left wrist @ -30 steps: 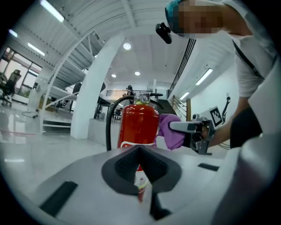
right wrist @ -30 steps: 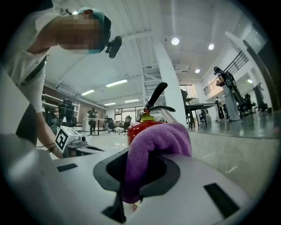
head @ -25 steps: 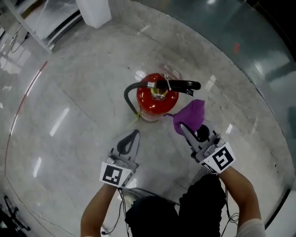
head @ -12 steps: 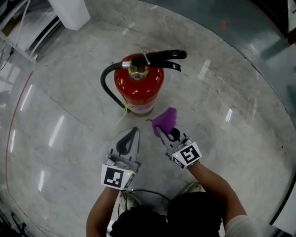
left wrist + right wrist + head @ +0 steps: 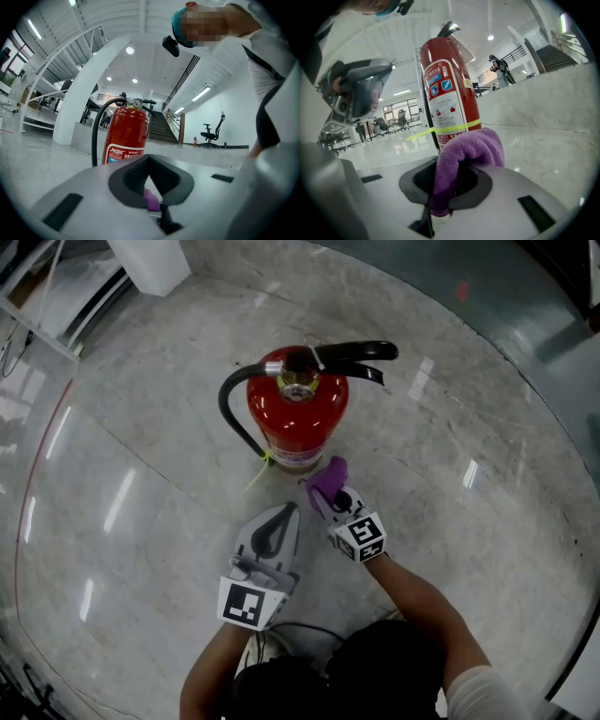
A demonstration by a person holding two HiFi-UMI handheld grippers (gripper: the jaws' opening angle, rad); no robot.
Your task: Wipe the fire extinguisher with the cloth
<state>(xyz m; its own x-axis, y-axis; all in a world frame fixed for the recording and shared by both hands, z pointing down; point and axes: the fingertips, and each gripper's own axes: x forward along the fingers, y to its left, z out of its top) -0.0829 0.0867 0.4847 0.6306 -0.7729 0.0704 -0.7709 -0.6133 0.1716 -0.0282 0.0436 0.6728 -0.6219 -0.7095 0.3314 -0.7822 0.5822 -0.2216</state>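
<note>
Your right gripper (image 5: pixel 324 491) is clamped on the purple cloth (image 5: pixel 330 472), just beside the upright fire extinguisher (image 5: pixel 297 418). No contact shows, so all the wiping is left (left gripper (image 5: pixel 286 513) closed, empty).

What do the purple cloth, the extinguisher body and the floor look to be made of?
Cloth: soft, microfibre-like fabric, going by its fuzzy nap and limp fold.
Fire extinguisher body: probably painted metal; glossy red with sharp highlights.
Floor: polished stone or stone-look tile; veined grey, mirroring the ceiling lights.
</note>
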